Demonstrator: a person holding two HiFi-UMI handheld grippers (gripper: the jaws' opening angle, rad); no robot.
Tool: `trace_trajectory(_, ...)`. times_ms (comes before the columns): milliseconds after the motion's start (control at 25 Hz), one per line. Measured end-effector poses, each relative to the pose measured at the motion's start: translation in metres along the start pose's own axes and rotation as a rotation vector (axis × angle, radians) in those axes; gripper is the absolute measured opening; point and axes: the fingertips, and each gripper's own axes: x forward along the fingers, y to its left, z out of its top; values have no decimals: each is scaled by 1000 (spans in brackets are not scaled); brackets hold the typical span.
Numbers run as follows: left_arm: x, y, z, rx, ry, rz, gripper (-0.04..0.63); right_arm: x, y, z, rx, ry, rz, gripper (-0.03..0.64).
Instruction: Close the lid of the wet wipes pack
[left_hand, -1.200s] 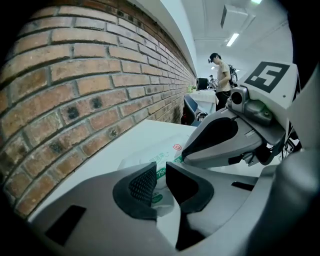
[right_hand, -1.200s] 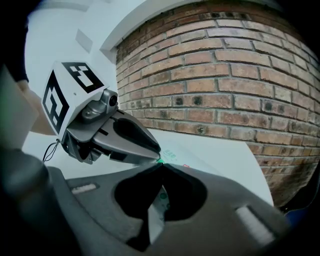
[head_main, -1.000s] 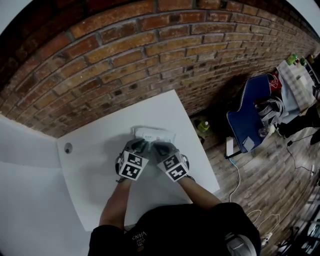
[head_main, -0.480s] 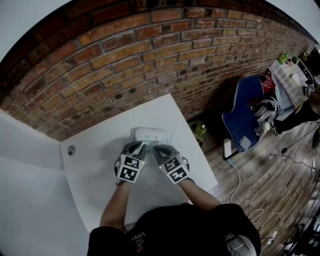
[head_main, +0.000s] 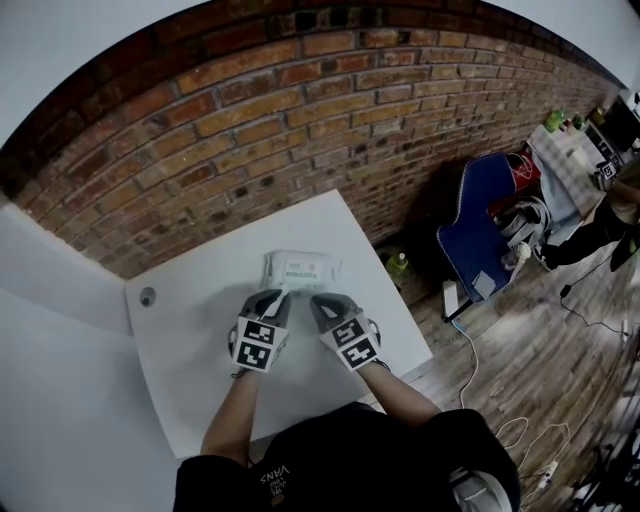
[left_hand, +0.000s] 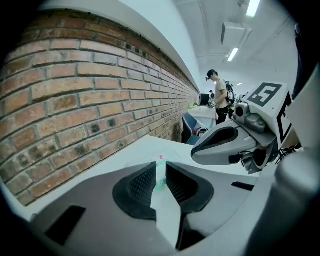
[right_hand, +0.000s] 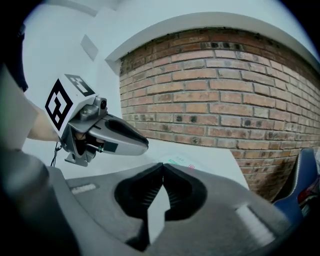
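One white bench (head_main: 190, 360) carries the wet wipes pack (head_main: 303, 269) on its side toward the brick wall (head_main: 300, 100). I see my left tongs (head_main: 279, 297) just short of the pack, narrowly parted; my right tongs (head_main: 321, 300) beside them are pinched together, empty.

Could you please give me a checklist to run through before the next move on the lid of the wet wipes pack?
1. The white rectangular wet wipes pack lies flat on the white square table: ok.
2. Whether the pack's lid is open or shut: cannot tell, it is too small in the head view.
3. Left tongs empty, jaws a narrow gap apart: ok.
4. Right tongs empty, jaws together: ok.
5. Both tongs point at the pack, which lies just ahead of their tips: ok.
6. Whether either tongs touch the pack: cannot tell.
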Motion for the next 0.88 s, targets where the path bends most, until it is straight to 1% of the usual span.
trace_trajectory(240, -29, -12, -3, 6, -36, -4, 66, -21, 19, 4, 8, -26, -38, 0)
trace_trajectory(440, -58, -15, -9, 16, -76, 14, 66, -37, 40, 11, 9, -55, -60, 0)
trace_trajectory(640, -86, -16, -25, 13, -100, 27, 66, -51, 60, 13, 18, -71, -82, -1)
trace_trajectory(800, -108, -23, -25, 21, -139, 26, 66, -62, 75, 12, 30, -83, -99, -1)
trace_trajectory(880, -117, -26, -30, 32, -145, 19, 66, -67, 81, 10, 40, -91, -114, -2)
